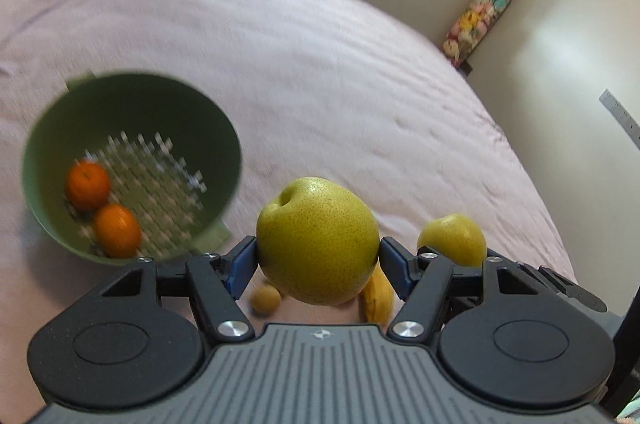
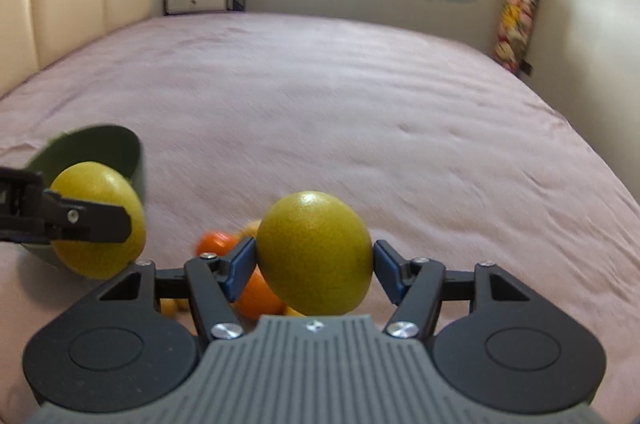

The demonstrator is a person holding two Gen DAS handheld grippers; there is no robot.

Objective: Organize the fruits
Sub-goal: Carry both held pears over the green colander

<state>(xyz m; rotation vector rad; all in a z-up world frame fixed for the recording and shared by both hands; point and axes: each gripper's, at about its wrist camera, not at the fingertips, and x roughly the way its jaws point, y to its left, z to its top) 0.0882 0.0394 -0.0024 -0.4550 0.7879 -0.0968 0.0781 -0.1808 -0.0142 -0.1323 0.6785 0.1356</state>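
Left wrist cam: left gripper [image 1: 318,256] clamps a round speckled yellow-green pear [image 1: 318,240], lifted just right of the green plastic colander bowl [image 1: 132,112] w/ two oranges [image 1: 87,185] inside.

Right wrist cam: right gripper [image 2: 314,258] pinches a second yellow-green pear [image 2: 314,254], well right of the bowl [image 2: 100,144], over loose oranges [image 2: 258,298] on the pink bedsheet [image 2: 360,104].

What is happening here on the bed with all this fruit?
A person is sorting fruit with two handheld grippers. The left gripper holds a yellow-green pear near the green bowl, which already contains two oranges. The right gripper holds another pear. More fruit lies on the pink bedspread.
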